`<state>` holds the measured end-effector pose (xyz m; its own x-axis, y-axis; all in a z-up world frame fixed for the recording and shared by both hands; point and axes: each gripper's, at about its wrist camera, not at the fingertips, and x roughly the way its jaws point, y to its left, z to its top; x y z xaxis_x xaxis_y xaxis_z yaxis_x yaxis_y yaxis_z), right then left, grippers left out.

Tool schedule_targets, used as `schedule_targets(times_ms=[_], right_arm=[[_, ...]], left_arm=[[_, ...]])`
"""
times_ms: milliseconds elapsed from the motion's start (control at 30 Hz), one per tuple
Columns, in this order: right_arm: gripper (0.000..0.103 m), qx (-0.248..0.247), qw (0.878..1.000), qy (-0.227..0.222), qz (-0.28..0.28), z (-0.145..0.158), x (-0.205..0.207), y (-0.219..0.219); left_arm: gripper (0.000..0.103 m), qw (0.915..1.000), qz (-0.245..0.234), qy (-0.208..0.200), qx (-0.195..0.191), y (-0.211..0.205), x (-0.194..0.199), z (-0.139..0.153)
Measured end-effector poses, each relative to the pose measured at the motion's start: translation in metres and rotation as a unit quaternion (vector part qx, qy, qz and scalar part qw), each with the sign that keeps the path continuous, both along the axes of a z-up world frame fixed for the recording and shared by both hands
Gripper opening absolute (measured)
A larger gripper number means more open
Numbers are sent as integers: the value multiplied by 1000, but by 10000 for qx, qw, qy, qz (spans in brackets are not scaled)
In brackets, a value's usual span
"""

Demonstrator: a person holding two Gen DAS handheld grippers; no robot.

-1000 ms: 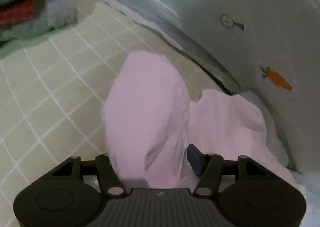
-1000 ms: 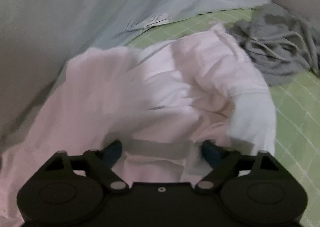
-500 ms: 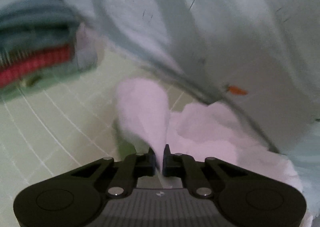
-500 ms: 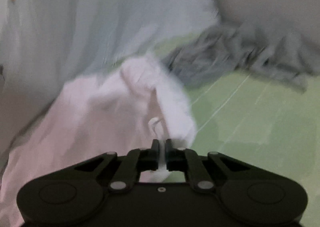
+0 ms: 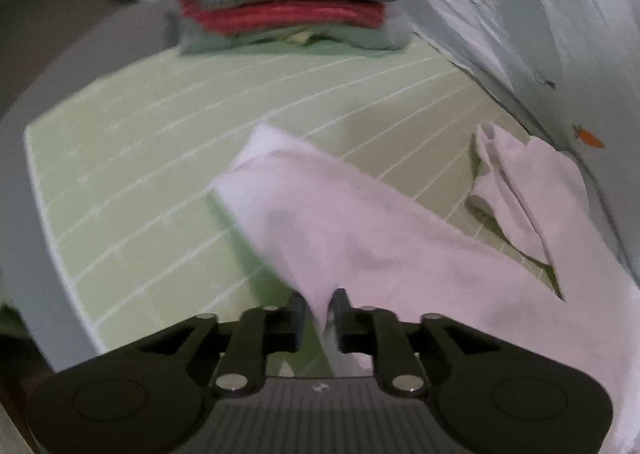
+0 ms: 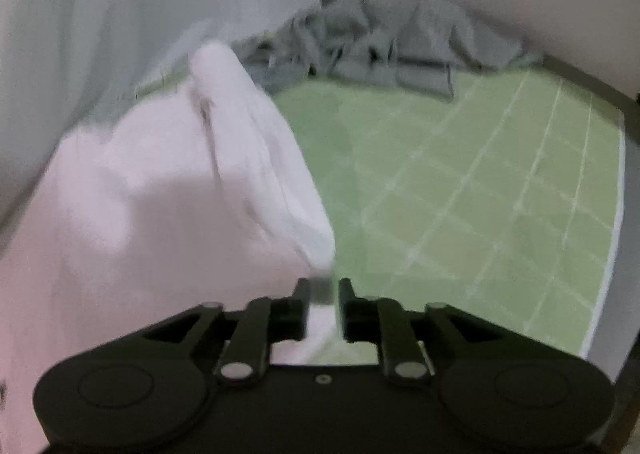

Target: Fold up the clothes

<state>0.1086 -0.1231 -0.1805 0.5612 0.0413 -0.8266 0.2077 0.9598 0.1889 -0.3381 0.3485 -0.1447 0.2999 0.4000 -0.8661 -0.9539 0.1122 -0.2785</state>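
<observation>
Pale pink garment (image 5: 360, 230) spread over green checked sheet (image 5: 160, 157).
Left gripper (image 5: 320, 314) and right gripper (image 6: 323, 302): jaws parting, cloth edge between the fingers, pads not pressing.

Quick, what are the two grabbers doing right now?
Left gripper: opening, pale pink cloth garment between its fingers.
Right gripper: opening, same garment's edge between its fingers.

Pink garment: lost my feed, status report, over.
Both grippers opening, pink garment between jaws. Grey clothes heaped beyond, clear.
</observation>
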Motion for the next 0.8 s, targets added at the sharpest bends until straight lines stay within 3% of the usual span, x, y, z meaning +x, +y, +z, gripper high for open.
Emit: schedule_targets(times_ms=[67, 133, 200, 267, 333, 400, 467, 500, 533, 600, 800], right_arm=[[45, 80, 9998, 101, 141, -4, -7, 9], [49, 231, 9991, 178, 303, -4, -13, 18], [60, 406, 9979, 248, 436, -9, -12, 24], [78, 675, 9956, 322, 559, -10, -14, 32], [83, 921, 9931, 404, 600, -16, -16, 35], [84, 833, 9935, 357, 682, -15, -22, 43], [84, 729, 9932, 395, 818, -10, -28, 51], [84, 721, 9929, 412, 852, -10, -30, 53], [84, 713, 9926, 429, 885, -10, -32, 54], [84, 696, 9920, 462, 952, -9, -36, 57], [84, 501, 9900, 533, 1210, -7, -49, 65]], left_arm=[[39, 10000, 44, -76, 17, -3, -7, 1], [48, 9999, 46, -76, 95, -5, -8, 3], [59, 9998, 42, -124, 138, -10, -10, 5], [66, 9996, 53, -272, 106, -12, -13, 3], [78, 9991, -20, -414, -26, -10, -12, -3], [80, 9984, -161, -480, -232, -6, -6, -14], [77, 9978, -245, -515, -324, -4, 0, -23], [66, 9975, -316, -557, -299, -4, 3, -25], [44, 9971, -382, -596, -276, -3, 6, -27], [17, 9974, -425, -529, -241, 1, 14, -29], [12, 9977, -353, -563, 153, 32, 18, -19]])
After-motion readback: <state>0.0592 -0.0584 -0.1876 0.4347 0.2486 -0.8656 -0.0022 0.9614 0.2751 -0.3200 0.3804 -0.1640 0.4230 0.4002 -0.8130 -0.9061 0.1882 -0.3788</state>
